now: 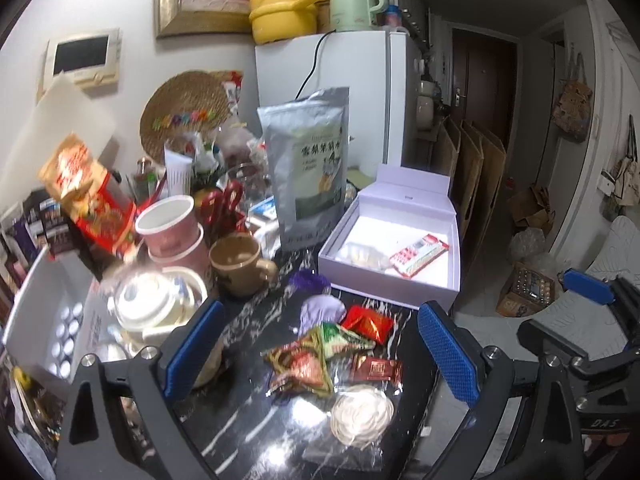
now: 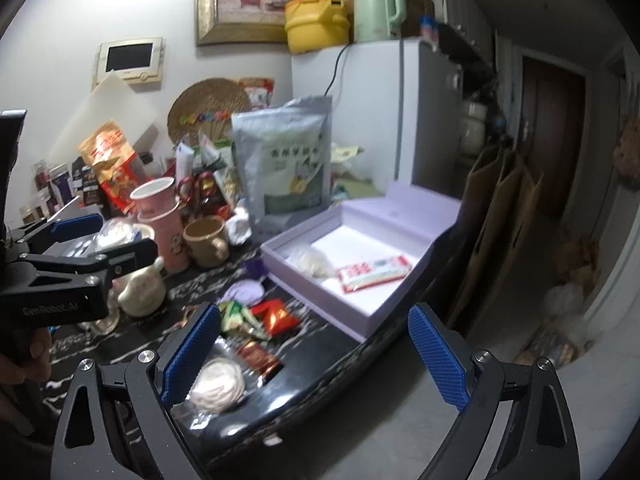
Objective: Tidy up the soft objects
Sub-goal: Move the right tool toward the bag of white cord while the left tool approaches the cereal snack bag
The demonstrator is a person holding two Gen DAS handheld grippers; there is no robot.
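At the far left of the right wrist view, a hand (image 2: 28, 354) grips the black handle of the left gripper (image 2: 108, 236), which reaches in level over the cluttered end of the black marbled table (image 2: 320, 354). Its jaws stand released, with nothing between the blue pads, as the left wrist view shows from behind (image 1: 316, 350). Beyond it stand stacked pink cups (image 2: 158, 216), a tan mug (image 2: 206, 240) and a cream ceramic pot (image 2: 142, 286).

Toward the middle, the loose soft items lie in a cluster on the table near its front edge: a purple pouch (image 1: 322, 310), a green-and-white wrapper (image 1: 340, 340), a red foil packet (image 1: 368, 322), a red-brown crumpled wrapper (image 1: 300, 366), a dark red sachet (image 1: 376, 370) and a white coiled item in clear film (image 1: 362, 414). Behind them a tall silver stand-up pouch (image 1: 310, 168) stands upright.

Further right, the open lilac box (image 1: 400, 292) sits on the table, lid propped up at the back. Inside lie a clear bag of white pieces (image 1: 362, 256) and, beside it, a red-and-white packet (image 1: 418, 254).

The right gripper (image 2: 316, 354) tilts downward over the table's front corner, jaws spread wide and empty; the white coiled item lies just inside its left pad.
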